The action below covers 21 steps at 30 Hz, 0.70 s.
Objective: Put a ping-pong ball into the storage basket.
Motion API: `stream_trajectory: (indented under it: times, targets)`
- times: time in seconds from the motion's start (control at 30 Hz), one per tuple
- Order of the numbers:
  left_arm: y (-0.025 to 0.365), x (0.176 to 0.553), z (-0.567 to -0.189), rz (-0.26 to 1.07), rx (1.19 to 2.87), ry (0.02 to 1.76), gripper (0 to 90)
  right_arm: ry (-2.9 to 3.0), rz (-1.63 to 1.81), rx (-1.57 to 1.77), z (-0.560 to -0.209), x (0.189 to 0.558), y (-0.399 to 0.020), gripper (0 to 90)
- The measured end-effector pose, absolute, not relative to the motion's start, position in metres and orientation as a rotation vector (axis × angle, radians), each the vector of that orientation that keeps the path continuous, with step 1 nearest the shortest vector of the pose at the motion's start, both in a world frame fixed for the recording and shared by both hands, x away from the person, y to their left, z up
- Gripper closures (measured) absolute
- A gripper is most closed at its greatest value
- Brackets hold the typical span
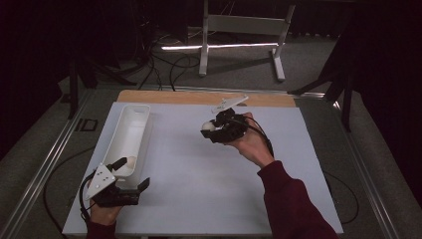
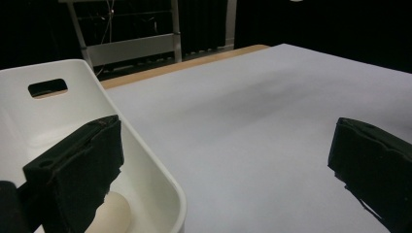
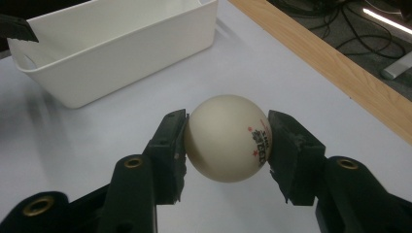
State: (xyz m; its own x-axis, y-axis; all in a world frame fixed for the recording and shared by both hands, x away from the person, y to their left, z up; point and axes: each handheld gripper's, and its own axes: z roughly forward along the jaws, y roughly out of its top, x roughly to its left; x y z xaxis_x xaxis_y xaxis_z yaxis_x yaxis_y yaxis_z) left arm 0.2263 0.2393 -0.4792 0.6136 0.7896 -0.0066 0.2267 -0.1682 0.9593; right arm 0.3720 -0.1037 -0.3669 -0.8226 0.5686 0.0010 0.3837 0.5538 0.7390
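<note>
The ball [image 3: 227, 144] is sitting pinched between the two jaws of the right tongs [image 3: 227, 145], held above the white surface [image 1: 209, 174] near its middle, well apart from the bin [image 1: 130, 134]. In the high view the right tongs [image 1: 211, 128] are pointing left toward the bin. The left tongs [image 1: 133, 174] are standing spread at the bin's near end, one jaw inside it, the other outside over the surface. A second ball [image 2: 111, 213] is lying in the bin beside that inner jaw.
</note>
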Motion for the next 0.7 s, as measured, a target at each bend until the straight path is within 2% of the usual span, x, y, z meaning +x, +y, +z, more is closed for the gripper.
stream_trajectory:
  times: [0.7]
  targets:
    - [0.239,0.226,-0.479,0.620,1.708,0.840,0.3,2.566,1.150,0.760,-0.363,0.373,-0.089,50.8]
